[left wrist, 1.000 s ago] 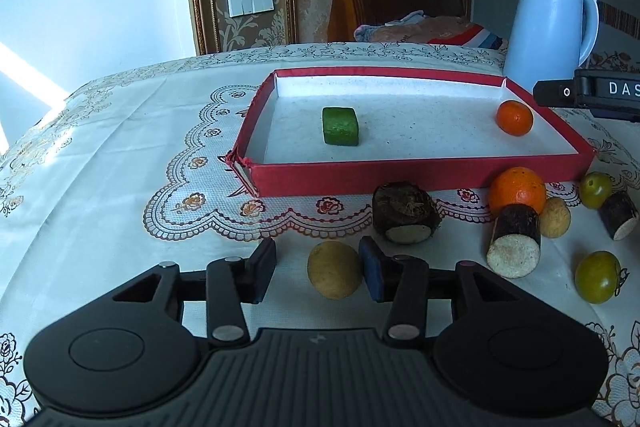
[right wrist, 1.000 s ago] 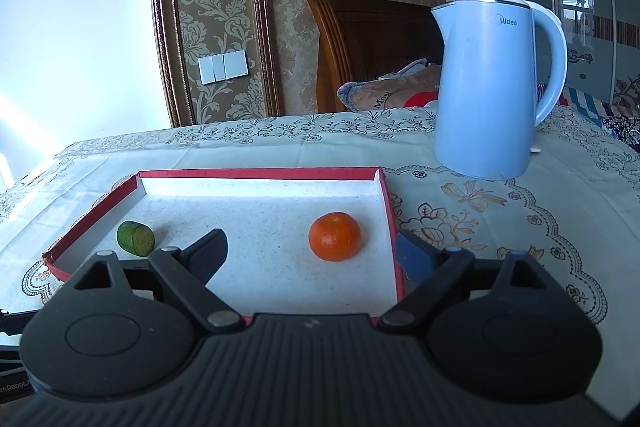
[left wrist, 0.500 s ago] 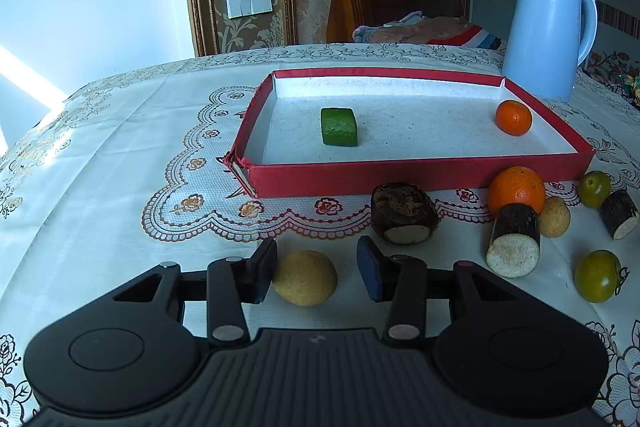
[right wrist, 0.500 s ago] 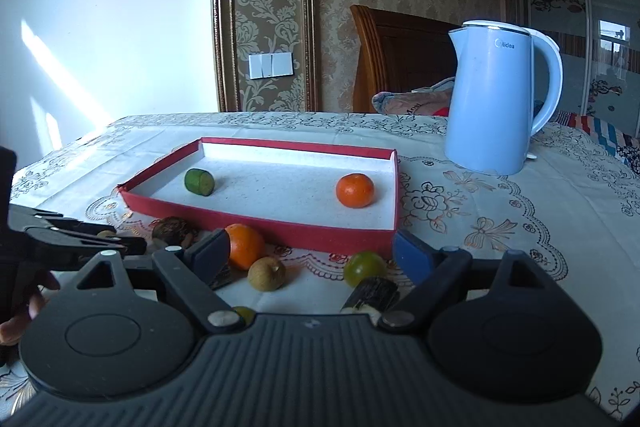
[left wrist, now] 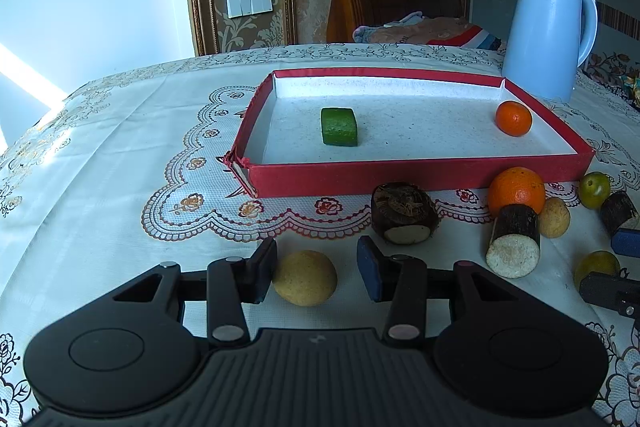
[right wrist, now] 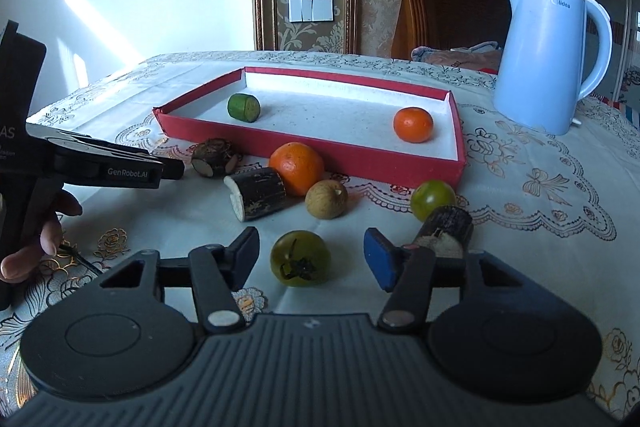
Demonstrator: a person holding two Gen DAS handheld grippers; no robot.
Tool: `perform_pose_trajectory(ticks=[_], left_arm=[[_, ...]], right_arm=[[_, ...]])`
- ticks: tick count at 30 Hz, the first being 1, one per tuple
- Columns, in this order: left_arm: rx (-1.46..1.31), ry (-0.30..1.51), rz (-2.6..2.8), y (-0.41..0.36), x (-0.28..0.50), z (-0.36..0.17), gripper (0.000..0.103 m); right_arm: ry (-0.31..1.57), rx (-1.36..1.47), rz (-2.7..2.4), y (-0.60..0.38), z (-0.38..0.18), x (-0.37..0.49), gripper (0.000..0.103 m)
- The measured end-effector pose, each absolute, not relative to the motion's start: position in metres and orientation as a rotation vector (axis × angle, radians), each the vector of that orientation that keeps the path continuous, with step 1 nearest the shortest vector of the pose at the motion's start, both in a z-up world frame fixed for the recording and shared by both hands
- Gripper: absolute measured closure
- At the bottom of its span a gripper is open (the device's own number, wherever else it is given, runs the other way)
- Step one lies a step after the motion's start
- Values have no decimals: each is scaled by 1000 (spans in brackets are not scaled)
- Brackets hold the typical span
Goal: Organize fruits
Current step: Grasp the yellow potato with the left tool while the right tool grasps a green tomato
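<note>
My right fingers (right wrist: 310, 259) straddle a green tomato (right wrist: 300, 258) on the worktop (right wrist: 540, 187), closing, pads not yet touching, ready to lift it into the red tray (right wrist: 360, 157). My left fingers (left wrist: 316, 269) bracket a tan round fruit (left wrist: 305, 277), one pad touching, the other apart. The right view alone shows my left hand (right wrist: 38, 231); the left view alone shows the tan fruit.

Bare tray (left wrist: 400, 131) middle, fruit crowding its near wall, kettle (left wrist: 548, 35) behind
</note>
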State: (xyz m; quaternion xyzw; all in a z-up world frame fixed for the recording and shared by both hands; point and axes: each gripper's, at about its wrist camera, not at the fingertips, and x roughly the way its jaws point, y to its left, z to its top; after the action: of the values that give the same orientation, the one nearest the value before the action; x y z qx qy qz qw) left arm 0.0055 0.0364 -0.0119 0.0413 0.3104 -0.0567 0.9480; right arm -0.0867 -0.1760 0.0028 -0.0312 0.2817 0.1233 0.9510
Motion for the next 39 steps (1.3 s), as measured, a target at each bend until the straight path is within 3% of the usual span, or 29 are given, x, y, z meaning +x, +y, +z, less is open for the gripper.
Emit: perform_pose_trajectory(ticks=[10, 27, 32, 39], left_arm=[[89, 630, -112, 35, 5, -13, 60], [89, 630, -111, 35, 5, -13, 60], [88, 630, -112, 36, 5, -13, 60], [86, 629, -110, 36, 4, -13, 64]], right_arm=[[623, -52, 263, -176, -4, -80, 60], [643, -78, 233, -167, -4, -72, 60], [648, -90, 241, -163, -4, -70, 71], [643, -105, 240, -160, -4, -71, 71]])
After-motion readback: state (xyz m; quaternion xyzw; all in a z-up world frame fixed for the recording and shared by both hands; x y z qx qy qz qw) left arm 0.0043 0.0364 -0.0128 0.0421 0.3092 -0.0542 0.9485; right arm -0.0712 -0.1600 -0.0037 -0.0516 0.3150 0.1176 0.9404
